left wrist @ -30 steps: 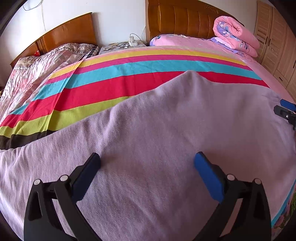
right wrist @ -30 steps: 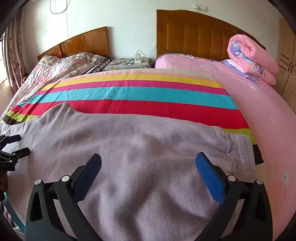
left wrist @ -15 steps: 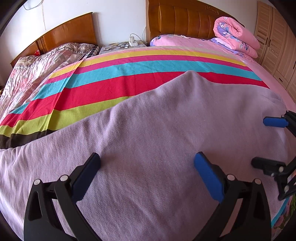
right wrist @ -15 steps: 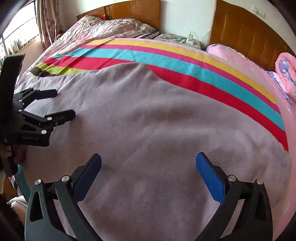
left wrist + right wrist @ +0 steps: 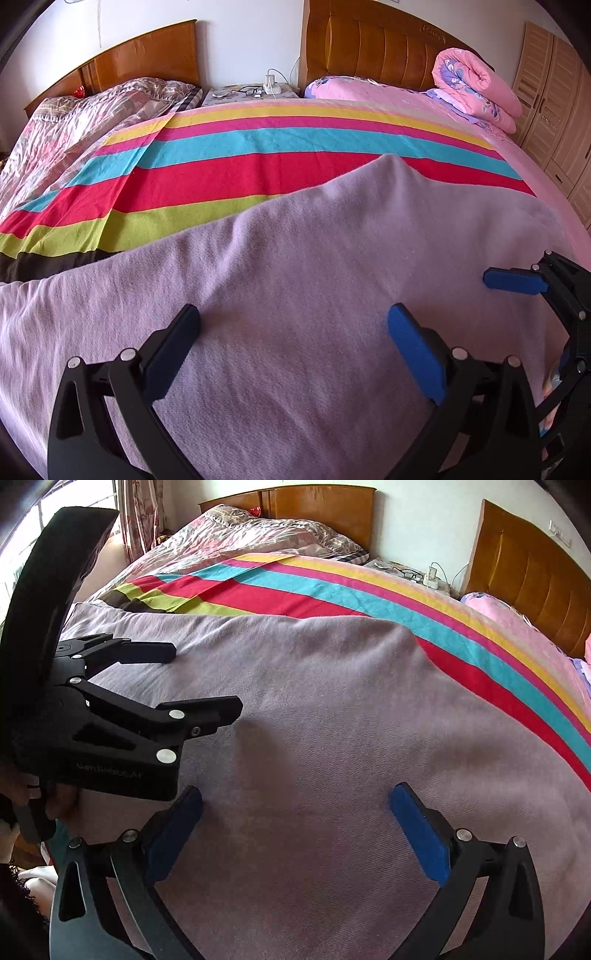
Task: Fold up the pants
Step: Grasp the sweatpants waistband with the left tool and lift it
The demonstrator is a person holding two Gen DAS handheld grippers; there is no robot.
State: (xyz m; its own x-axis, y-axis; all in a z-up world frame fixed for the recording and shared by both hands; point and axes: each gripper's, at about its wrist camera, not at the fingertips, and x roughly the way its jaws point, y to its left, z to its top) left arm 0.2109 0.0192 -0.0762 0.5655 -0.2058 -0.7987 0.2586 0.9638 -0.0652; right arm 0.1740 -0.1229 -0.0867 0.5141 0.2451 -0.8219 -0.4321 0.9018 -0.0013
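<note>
The pants [image 5: 314,288] lie flat on the near part of the bed [image 5: 524,173], over a striped blanket [image 5: 258,162]. They are pale lilac, a soft knit that looks like fleece. In the left wrist view one leg runs off to the left and a corner points toward the far side.

The left gripper [image 5: 293,332] hovers low over the cloth with its jaws wide apart and holds nothing. The right gripper [image 5: 295,812] is just beside it, on its right, also wide open and empty. Both are near the near edge of the pants, but I cannot tell whether the pads touch the cloth.

I think the pants will be light and limp. They will sag and drape when lifted, and the knit will not slip much between the pads. A pinch in the middle would only pull up a bump, so it is better to take hold at an edge or corner, perhaps the waistband or a leg end, one gripper on each side, and carry the edge over evenly.
</note>
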